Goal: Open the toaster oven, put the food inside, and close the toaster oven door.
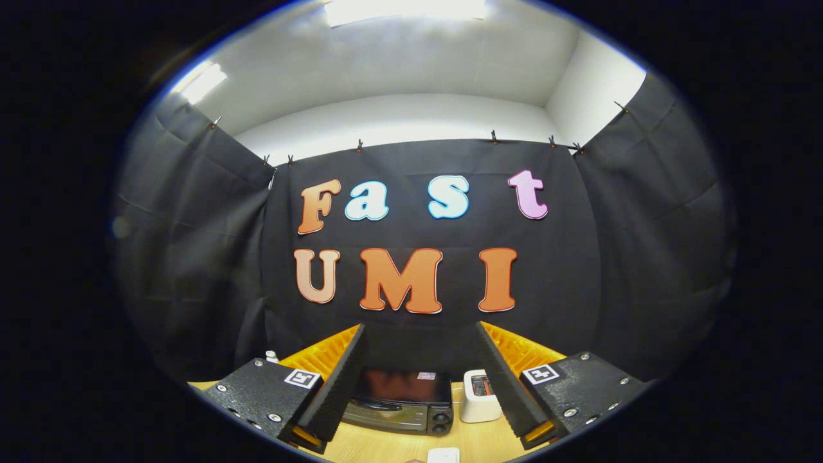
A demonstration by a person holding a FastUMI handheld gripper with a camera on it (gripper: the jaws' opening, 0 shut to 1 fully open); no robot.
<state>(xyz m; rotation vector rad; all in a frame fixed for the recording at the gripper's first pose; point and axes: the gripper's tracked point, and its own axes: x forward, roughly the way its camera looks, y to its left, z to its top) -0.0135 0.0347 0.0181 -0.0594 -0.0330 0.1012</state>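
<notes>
The gripper (421, 334) hangs with its fingers spread wide, nothing between them. Ahead and below, on the light wooden table (379, 447), sits the black boxy toaster oven (400, 402), door closed. A small white toaster (479, 395) stands just beside it, toward the right finger.

Tool (421, 379) spread wide; toaster oven (400, 404) ahead, door shut.

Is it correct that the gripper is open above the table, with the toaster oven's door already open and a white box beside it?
Not quite. In the gripper view the toaster oven door is closed. The gripper is open, the white box beside the oven.
</notes>
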